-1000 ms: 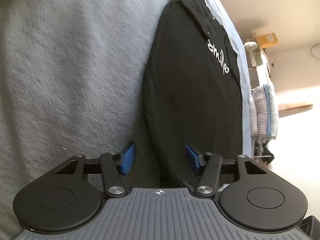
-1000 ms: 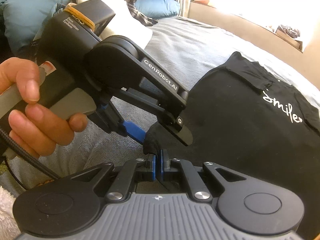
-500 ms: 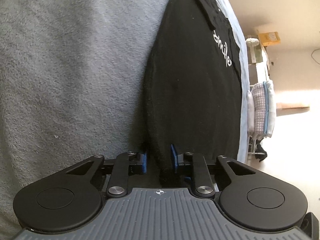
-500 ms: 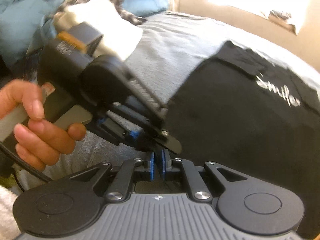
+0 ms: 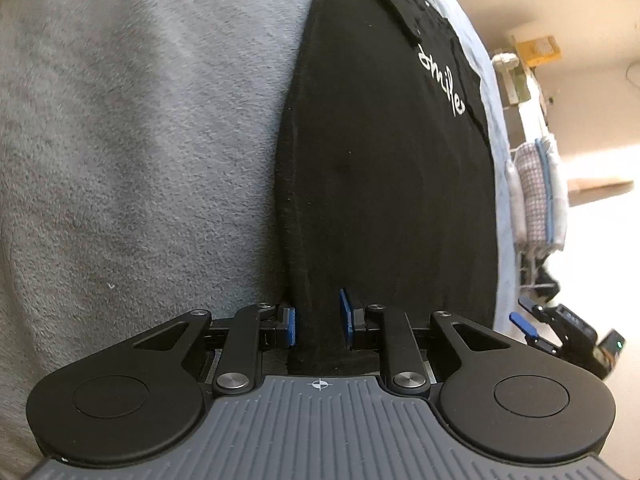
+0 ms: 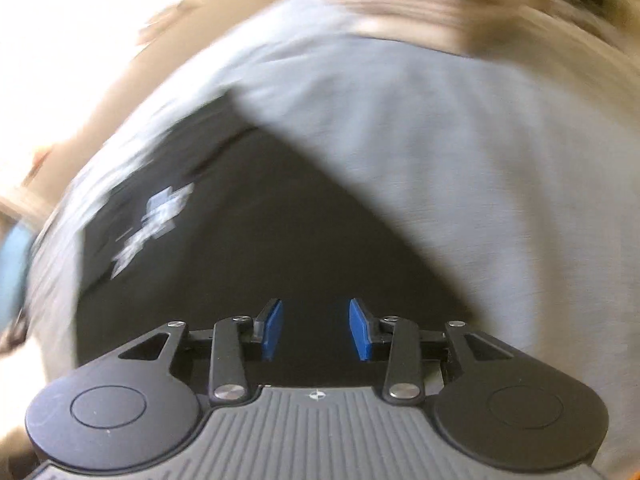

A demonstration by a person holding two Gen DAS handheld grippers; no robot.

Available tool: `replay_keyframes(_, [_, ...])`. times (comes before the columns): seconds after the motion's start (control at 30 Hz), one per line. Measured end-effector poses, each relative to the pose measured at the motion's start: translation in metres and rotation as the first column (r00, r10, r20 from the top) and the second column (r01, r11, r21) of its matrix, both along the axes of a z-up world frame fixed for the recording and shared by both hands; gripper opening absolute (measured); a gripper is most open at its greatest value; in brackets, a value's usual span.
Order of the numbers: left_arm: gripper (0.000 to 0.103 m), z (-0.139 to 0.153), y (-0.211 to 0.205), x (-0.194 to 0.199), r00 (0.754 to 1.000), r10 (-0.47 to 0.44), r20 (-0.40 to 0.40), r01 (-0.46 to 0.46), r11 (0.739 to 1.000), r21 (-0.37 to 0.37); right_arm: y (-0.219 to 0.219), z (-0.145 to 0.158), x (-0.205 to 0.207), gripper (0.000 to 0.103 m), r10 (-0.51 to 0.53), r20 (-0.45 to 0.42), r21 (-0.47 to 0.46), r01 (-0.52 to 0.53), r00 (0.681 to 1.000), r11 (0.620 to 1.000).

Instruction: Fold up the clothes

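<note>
My left gripper (image 5: 317,322) pinches the near edge of the black shirt (image 5: 384,184) on the grey blanket (image 5: 140,140), while my right gripper (image 6: 316,330) is opening above the shirt, holding nothing.

Open bed around the black shirt

Left of the black shirt (image 5: 384,168) we see bare grey blanket (image 5: 132,140), open for passing. Right of the shirt, past the bed edge, a rack of hanging cloths (image 5: 538,196) blocks the way; the right tongs (image 5: 528,330) occupy the gap below it.
</note>
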State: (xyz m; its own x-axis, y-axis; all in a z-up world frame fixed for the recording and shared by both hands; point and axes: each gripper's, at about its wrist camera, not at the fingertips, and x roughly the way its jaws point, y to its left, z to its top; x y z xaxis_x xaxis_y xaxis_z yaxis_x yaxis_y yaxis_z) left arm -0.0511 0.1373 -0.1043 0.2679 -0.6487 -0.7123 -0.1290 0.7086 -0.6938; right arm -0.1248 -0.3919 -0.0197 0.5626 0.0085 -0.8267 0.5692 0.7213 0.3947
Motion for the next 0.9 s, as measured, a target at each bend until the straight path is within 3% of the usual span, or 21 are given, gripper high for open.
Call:
replay_keyframes(0.2, [0.019,0.001,-0.003,0.000,1.000,-0.016,0.003,0.016,0.999,0.034,-0.046,-0.030,0.000,0.039,-0.083,-0.047,0.027,0.084,0.995,0.996])
replay_keyframes(0.4, [0.019,-0.001,-0.005,0.003,1.000,-0.016,-0.004,0.017,0.999,0.029,-0.055,-0.052,-0.007,0.040,-0.079,-0.054,0.105,0.084,0.995,0.991])
replay_keyframes(0.67, [0.020,-0.002,-0.003,0.001,1.000,-0.016,0.002,0.016,1.000,0.017,-0.053,-0.049,-0.017,0.039,-0.034,-0.055,0.113,0.040,0.998,0.993])
replay_keyframes(0.77, [0.019,-0.001,-0.004,-0.001,1.000,-0.023,0.013,0.022,0.999,0.024,-0.052,-0.047,-0.018,0.028,-0.030,-0.057,0.097,0.035,0.998,0.995])
replay_keyframes(0.83, [0.016,0.000,-0.005,-0.002,0.999,-0.026,0.023,0.025,0.999,0.038,-0.049,-0.045,-0.018,0.010,-0.018,-0.058,0.084,0.022,0.998,0.996])
replay_keyframes(0.9, [0.015,0.001,-0.007,-0.004,0.999,-0.031,0.033,0.029,0.998,0.052,-0.047,-0.045,-0.019,0.008,-0.008,-0.053,0.092,0.013,0.999,0.996])
